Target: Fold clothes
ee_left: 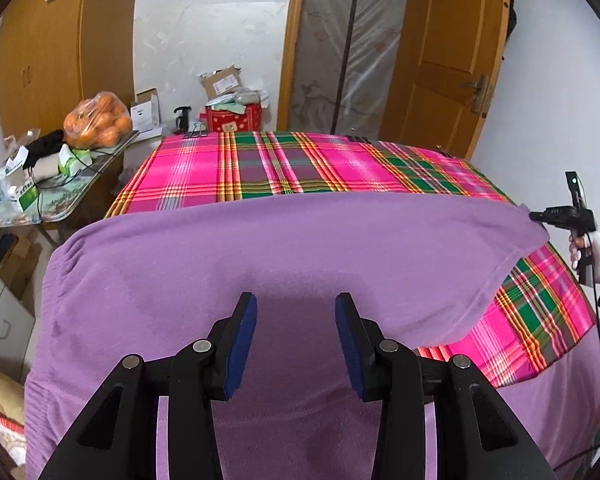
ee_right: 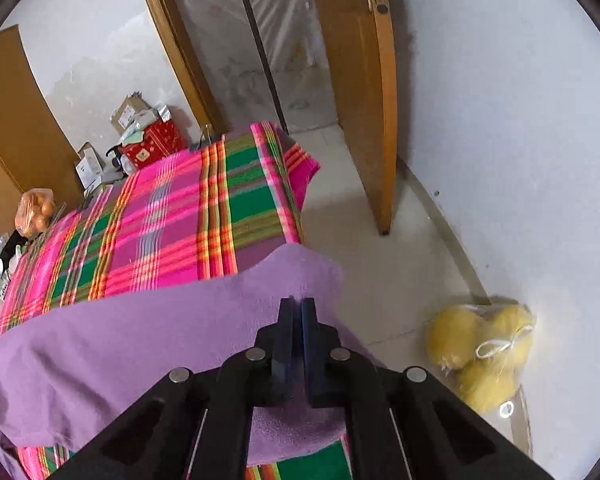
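- Purple garment [ee_left: 260, 264] lies spread over the plaid-covered counter [ee_left: 284, 164]; its right corner is clamped in the right hand-held gripper [ee_right: 299, 304], at the counter's edge.
- Left hand-held gripper [ee_left: 296, 320] hovers released over the garment's middle.
- Far half of the counter lies bare; open floor [ee_right: 380, 248] to the right.

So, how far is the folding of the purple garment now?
Early stage. Done: the purple garment lies spread over the plaid cloth, and its straight far edge suggests one fold, though I cannot confirm it. In hand: the right tongs are shut on its right edge; the left tongs hover open above it. Left: the remaining folds.
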The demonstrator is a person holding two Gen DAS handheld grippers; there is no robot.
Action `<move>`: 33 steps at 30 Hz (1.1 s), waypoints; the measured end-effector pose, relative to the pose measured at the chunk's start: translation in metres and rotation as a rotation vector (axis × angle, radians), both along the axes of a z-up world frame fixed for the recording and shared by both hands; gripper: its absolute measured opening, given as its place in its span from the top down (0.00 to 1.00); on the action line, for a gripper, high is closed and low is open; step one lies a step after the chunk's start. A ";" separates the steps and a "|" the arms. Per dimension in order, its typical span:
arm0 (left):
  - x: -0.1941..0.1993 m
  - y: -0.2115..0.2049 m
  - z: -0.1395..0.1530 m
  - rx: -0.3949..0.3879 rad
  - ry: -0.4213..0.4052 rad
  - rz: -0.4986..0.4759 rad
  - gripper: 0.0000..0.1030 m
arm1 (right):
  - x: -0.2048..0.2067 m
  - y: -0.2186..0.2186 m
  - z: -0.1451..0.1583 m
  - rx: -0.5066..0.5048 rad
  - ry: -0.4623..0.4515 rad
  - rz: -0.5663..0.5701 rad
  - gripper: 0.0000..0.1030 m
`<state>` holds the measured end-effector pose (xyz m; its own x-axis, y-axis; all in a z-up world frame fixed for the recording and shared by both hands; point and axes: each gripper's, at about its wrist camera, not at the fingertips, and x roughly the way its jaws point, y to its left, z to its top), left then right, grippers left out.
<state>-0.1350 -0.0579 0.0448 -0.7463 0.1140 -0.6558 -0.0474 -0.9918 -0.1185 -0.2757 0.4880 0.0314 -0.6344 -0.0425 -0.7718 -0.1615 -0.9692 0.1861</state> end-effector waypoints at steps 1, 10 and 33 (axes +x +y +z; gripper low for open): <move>-0.001 0.000 -0.001 0.007 0.007 -0.001 0.59 | -0.004 -0.002 0.002 0.011 0.014 -0.002 0.96; -0.008 -0.001 -0.010 -0.007 0.008 -0.009 0.59 | -0.029 -0.008 0.005 0.141 -0.022 -0.063 0.95; -0.004 0.027 -0.021 -0.060 -0.031 -0.155 0.59 | 0.047 -0.087 0.025 0.160 0.033 0.232 0.84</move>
